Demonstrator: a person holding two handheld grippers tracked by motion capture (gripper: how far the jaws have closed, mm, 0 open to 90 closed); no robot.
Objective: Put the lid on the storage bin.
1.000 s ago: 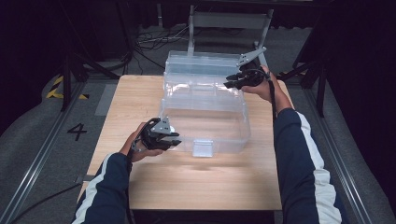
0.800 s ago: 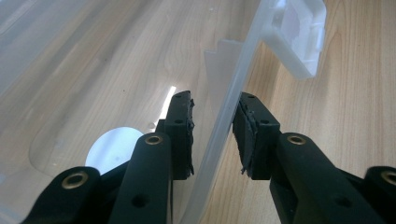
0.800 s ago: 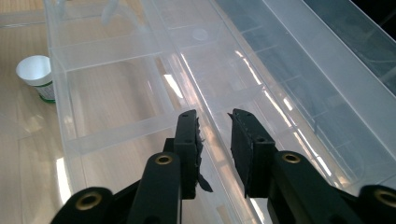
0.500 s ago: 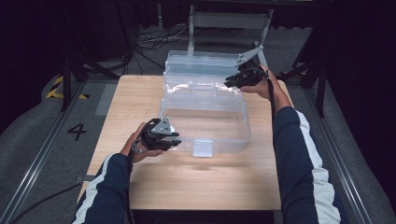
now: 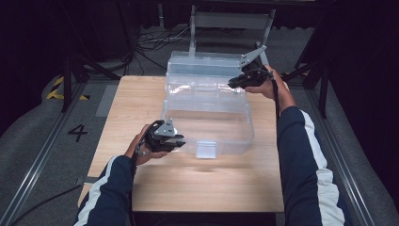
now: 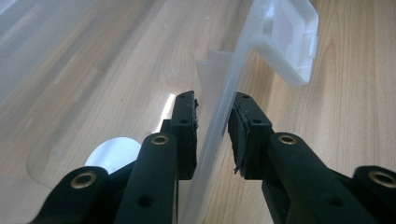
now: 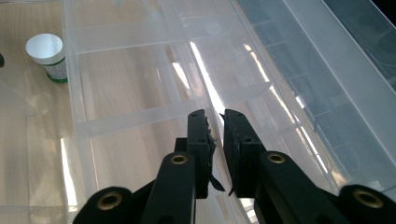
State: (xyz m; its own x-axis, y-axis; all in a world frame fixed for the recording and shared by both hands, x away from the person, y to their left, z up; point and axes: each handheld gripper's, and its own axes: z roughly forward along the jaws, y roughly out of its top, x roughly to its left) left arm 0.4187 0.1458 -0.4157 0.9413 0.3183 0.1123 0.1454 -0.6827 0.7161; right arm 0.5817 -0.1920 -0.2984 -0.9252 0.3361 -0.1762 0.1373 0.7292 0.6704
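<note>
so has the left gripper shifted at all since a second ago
No. In the high view the left gripper sits at the same near left corner of the clear box, same spot over the table. Only its jaws have been closing on the box wall.

The plastic organiser box (image 5: 207, 110) stands on the table (image 5: 141, 99), reaching from its far edge toward the middle, right of centre; its latch tab (image 5: 207, 148) faces the near edge; a small capped bottle (image 7: 50, 57) stands on the table just beside the box's wall.
</note>
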